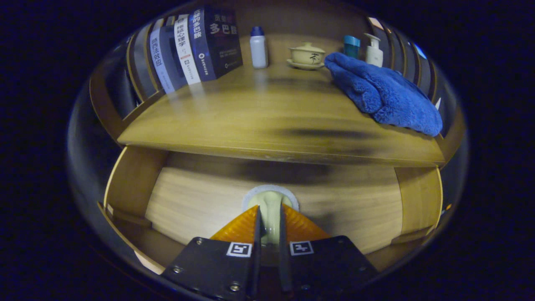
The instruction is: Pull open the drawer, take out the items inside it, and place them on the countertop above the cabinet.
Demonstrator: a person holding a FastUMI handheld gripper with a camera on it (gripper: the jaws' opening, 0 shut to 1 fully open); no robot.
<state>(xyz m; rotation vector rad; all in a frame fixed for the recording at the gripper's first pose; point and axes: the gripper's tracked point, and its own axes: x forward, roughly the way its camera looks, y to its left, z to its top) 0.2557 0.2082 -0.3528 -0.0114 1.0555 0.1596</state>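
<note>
Tool [269, 228]: fingers narrow, clamped on a pale rounded item [271, 205] at 12 o'clock between them, above the open drawer [200, 196]. Counter [259, 121] beyond: books [196, 46] at 11 o'clock, blue towel [384, 94] at 2 o'clock. Risk: smooth curved item may slip if grip loosens, or strike the counter's front edge while rising.
</note>
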